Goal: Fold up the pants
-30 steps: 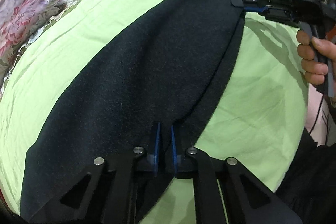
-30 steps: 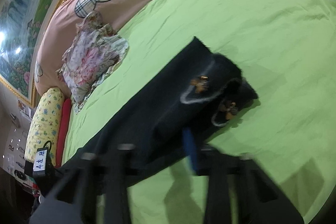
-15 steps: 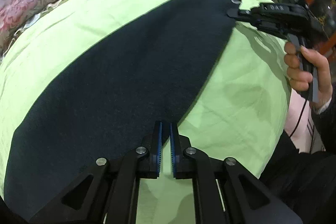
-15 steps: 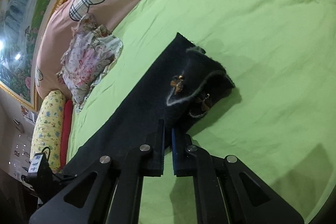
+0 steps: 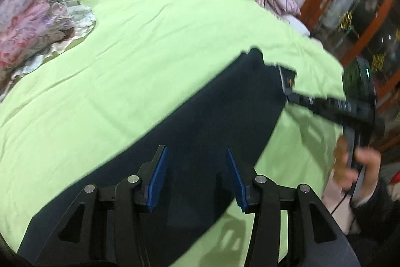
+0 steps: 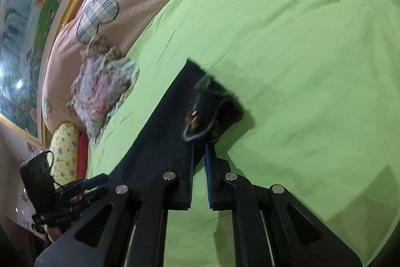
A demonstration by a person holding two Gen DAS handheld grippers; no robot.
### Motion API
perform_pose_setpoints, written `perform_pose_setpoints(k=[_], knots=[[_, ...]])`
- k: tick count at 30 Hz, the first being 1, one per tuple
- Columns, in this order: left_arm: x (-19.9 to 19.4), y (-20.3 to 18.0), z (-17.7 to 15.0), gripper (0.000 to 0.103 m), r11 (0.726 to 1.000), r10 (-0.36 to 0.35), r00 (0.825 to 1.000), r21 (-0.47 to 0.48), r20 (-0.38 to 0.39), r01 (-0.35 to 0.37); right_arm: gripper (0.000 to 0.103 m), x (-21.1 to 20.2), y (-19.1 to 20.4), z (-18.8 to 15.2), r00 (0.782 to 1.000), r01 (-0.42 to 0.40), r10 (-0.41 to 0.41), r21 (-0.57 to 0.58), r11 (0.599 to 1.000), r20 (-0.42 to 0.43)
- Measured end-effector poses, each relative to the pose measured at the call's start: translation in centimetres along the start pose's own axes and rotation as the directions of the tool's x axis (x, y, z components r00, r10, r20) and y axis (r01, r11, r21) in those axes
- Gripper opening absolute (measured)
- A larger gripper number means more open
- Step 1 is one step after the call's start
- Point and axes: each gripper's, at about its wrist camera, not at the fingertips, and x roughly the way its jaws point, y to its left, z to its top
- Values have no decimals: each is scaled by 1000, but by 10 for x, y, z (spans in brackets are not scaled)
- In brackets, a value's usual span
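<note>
Dark navy pants (image 5: pixel 200 131) lie folded lengthwise in a long strip on a light green bedsheet (image 5: pixel 125 54). My left gripper (image 5: pixel 196 168) is open, its blue pads apart above the pants' near edge, holding nothing. In the right wrist view the pants (image 6: pixel 160 139) end in a waistband with fuzzy trim and brass buttons (image 6: pixel 192 116). My right gripper (image 6: pixel 199 154) has its pads close together at the pants' edge just below the waistband. It also shows in the left wrist view (image 5: pixel 287 81), at the far end of the pants.
A floral ruffled pillow (image 5: pixel 32 24) lies at the sheet's far left, also in the right wrist view (image 6: pixel 102 89). A pink cover with plaid hearts (image 6: pixel 97 14) lies beyond. A yellow bolster (image 6: pixel 63 152) and wooden cabinet (image 5: pixel 360 16) border the bed.
My left gripper has opened, let go of the pants' edge and lifted back. The right gripper has stayed at the waistband end as the pants settled flat.
</note>
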Motion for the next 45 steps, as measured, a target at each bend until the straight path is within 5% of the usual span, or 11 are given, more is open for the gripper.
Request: perform_pose_setpoints(k=[5,6,8,11,21,26,30,35,45], knots=[[29,-9,40,58,1000,-29,1000,0,-11,29,16,-2,-9,5,1000,-28,28,42,999,-1],[34,-13,44,59,999,-37,999,-1,-15,37,20,-2,-11,5,1000,-30,30,53,998,2],[49,-17,57,59,999,-47,998,-7,-35,47,54,-4,-14,4,999,-32,31,68,997,14],[63,-24,70,59,999,-52,998,0,-46,52,58,-8,-15,3,998,-60,57,80,995,41],[105,-36,106,59,991,-132,984,13,-117,134,52,9,-23,16,994,-108,106,109,988,28],[129,-40,117,56,981,-189,969,2,-160,192,15,20,-46,18,986,-166,166,188,968,15],[146,-49,118,29,968,-240,953,29,-184,249,15,18,-45,18,980,-197,196,159,967,26],[137,-43,116,14,956,-292,946,-13,-143,293,14,16,-45,18,966,-259,257,167,951,35],[63,-33,103,13,945,-323,946,-49,23,324,14,-4,-2,16,938,-347,345,70,935,36]])
